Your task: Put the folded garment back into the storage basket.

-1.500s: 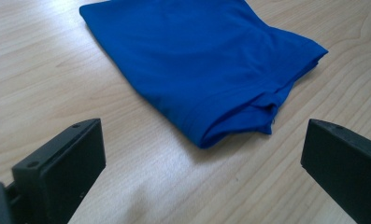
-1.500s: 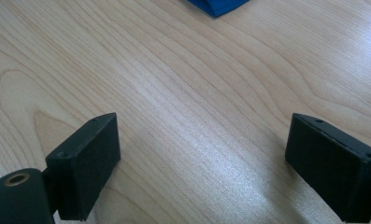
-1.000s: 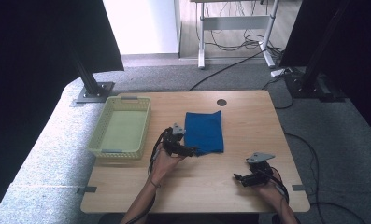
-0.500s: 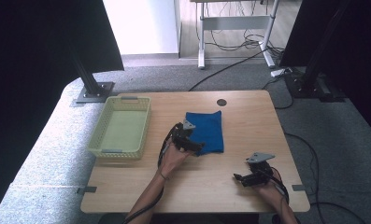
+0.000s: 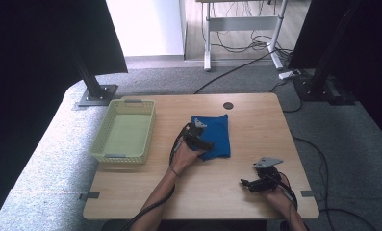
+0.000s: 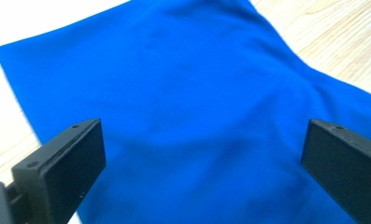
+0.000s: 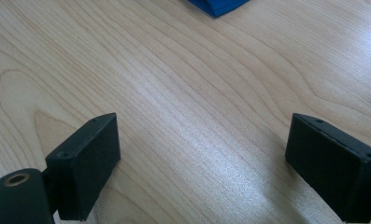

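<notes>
Since the earlier frame, left gripper [image 5: 204, 143] had moved from the table's bare wood onto the cloth [image 5: 219, 134], jaws spread wide over its near part; cloth lay mid-table, straight ahead of it. Right gripper [image 5: 248, 184], also spread, sat well apart

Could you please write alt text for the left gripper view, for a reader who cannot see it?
A blue cloth lies flat on a light wooden table, taking up most of the picture. The left gripper is over it with its two black jaws wide apart, one at each lower corner, holding nothing.
</notes>
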### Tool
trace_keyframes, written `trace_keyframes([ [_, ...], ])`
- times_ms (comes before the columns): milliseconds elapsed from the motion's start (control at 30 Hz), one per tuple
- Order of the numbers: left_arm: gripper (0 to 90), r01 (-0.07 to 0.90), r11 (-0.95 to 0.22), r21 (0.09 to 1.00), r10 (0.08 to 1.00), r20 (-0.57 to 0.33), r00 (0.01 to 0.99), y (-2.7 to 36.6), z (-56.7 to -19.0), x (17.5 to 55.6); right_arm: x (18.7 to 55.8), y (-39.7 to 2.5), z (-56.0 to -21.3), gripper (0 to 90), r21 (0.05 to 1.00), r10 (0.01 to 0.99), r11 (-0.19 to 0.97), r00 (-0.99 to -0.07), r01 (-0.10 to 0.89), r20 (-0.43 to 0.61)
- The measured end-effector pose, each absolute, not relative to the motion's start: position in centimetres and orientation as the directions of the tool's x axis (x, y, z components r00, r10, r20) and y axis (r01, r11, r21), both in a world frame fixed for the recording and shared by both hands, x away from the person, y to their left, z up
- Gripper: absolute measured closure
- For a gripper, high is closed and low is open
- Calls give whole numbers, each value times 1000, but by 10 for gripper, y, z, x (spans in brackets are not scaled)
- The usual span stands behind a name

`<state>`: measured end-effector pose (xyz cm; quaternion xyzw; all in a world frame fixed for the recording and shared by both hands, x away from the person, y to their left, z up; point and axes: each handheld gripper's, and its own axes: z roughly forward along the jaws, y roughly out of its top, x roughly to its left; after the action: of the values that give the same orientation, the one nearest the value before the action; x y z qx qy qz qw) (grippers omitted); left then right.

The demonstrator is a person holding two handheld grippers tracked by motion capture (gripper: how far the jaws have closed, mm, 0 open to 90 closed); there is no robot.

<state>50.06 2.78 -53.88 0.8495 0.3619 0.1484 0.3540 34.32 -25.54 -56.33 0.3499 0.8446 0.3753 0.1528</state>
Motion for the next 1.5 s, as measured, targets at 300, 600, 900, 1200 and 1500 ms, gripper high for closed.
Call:
trace_keyframes([
  [300, 0, 529, -515, 674, 723, 9, 691, 18, -548, 521, 343, -255, -563, 98, 741, 706, 473, -708, 476, 5],
  [600, 52, 518, -490, 701, 731, 7, 682, 19, -550, 516, 343, -255, -563, 99, 741, 706, 474, -708, 476, 4],
  [900, 683, 499, -418, 759, 730, -46, 682, 31, -549, 514, 343, -255, -563, 99, 741, 706, 474, -708, 476, 4],
  [1200, 766, 481, -443, 757, 716, -24, 698, 31, -547, 513, 343, -255, -563, 99, 741, 706, 473, -708, 476, 4],
  [1500, 771, 421, -437, 795, 710, 17, 704, 33, -532, 505, 343, -255, -563, 99, 741, 706, 474, -708, 476, 4],
])
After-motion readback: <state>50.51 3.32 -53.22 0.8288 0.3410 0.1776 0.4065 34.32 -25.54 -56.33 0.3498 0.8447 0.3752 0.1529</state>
